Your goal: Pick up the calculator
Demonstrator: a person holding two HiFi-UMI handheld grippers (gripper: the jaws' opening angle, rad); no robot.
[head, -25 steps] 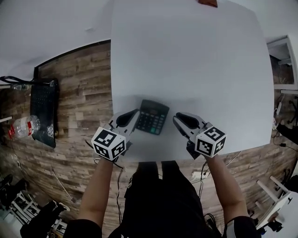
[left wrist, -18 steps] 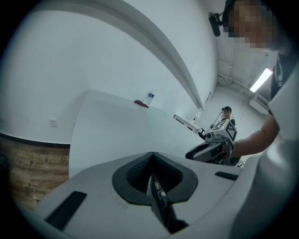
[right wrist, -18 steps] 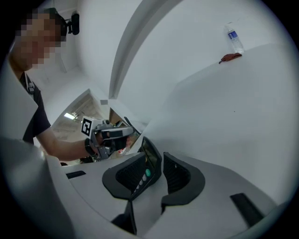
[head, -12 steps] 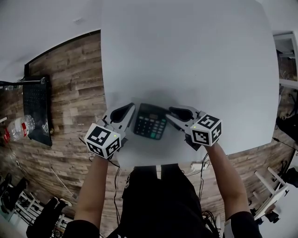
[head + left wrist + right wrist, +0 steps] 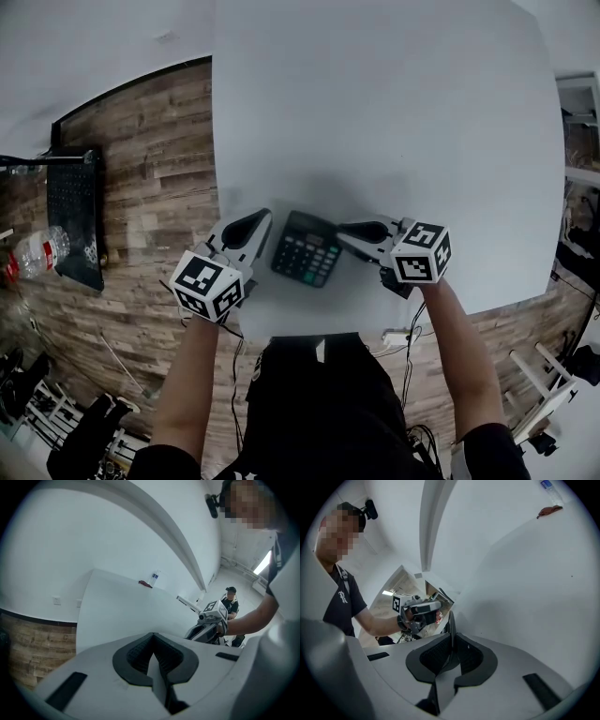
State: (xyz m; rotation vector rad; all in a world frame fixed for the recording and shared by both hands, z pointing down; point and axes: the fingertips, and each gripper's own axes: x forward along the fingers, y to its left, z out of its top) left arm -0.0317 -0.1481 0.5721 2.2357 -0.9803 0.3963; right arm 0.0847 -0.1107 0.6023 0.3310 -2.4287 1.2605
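The dark calculator [image 5: 307,247] lies flat on the white table [image 5: 394,122] near its front edge. My left gripper [image 5: 260,218] rests just left of the calculator, jaws shut with nothing between them [image 5: 153,654]. My right gripper [image 5: 340,232] reaches in from the right and meets the calculator's upper right corner. In the right gripper view a thin dark edge of the calculator [image 5: 451,623] stands between the shut jaws of my right gripper [image 5: 449,654], with the left gripper [image 5: 419,610] beyond it. The right gripper [image 5: 209,617] shows across the table in the left gripper view.
The table's front edge lies just behind both grippers. At its far end are a bottle [image 5: 155,577] and a small red-brown thing [image 5: 145,584]. On the wood floor at left stand a black crate [image 5: 75,216] and a water bottle [image 5: 33,251]. A power strip [image 5: 398,335] lies below the table.
The right gripper has moved left onto the calculator's right edge and rolled its marker cube over. The left gripper has hardly moved.
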